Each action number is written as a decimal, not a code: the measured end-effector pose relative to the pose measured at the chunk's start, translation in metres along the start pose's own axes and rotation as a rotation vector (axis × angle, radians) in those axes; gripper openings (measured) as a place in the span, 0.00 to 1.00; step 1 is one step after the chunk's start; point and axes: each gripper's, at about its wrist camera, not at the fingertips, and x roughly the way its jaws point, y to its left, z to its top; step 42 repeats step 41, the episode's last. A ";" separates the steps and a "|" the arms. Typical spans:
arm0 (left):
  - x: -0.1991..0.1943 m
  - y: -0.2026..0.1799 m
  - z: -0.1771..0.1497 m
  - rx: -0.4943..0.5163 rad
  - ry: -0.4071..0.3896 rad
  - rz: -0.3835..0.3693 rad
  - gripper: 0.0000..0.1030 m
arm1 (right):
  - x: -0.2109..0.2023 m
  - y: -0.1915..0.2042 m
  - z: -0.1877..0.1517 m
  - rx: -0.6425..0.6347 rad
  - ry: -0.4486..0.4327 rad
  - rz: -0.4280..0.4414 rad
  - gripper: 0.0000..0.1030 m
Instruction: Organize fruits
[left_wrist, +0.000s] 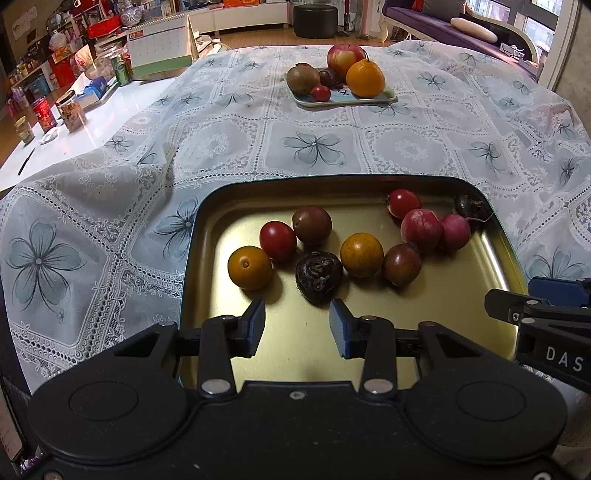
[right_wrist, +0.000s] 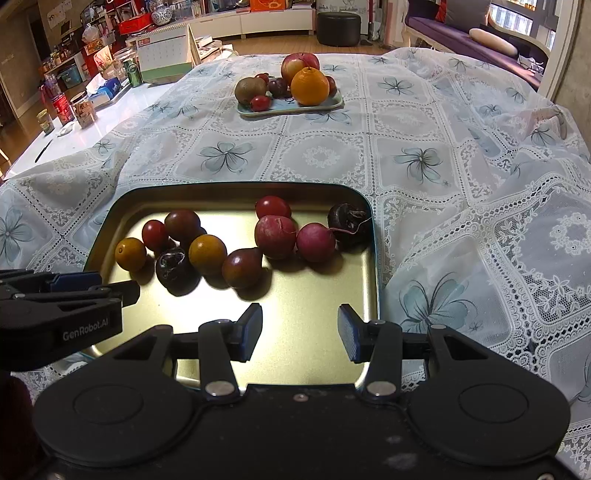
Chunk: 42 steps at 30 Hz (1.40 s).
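Note:
A gold metal tray (left_wrist: 369, 325) (right_wrist: 314, 295) holds several small fruits: orange ones (left_wrist: 250, 267) (right_wrist: 207, 254), red tomatoes (left_wrist: 277, 240) (right_wrist: 273, 207), brown ones (left_wrist: 402, 264) (right_wrist: 242, 267), pink radishes (left_wrist: 422, 229) (right_wrist: 316, 242) and a dark wrinkled one (left_wrist: 318, 277) (right_wrist: 173, 266). My left gripper (left_wrist: 297, 325) is open and empty over the tray's near side, just short of the dark wrinkled fruit. My right gripper (right_wrist: 300, 330) is open and empty over the tray's near right part. A pale blue plate (left_wrist: 384, 98) (right_wrist: 332, 105) far off holds an apple, orange, kiwi and small fruits.
A lace flower tablecloth (left_wrist: 314, 144) (right_wrist: 424, 158) covers the table. At the far left, on bare white tabletop, stand jars and cans (left_wrist: 44, 114), a desk calendar (left_wrist: 159, 48) and a knife (left_wrist: 26, 160). Each gripper shows at the other view's edge.

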 end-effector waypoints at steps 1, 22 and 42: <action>0.000 0.000 0.000 0.000 0.000 0.000 0.47 | 0.000 0.000 0.000 0.000 0.000 -0.001 0.45; 0.003 0.000 -0.003 0.002 0.010 -0.001 0.47 | 0.003 0.000 -0.002 -0.002 0.011 0.003 0.45; 0.004 -0.001 -0.004 0.002 0.013 -0.005 0.47 | 0.005 0.000 -0.002 0.001 0.023 0.006 0.45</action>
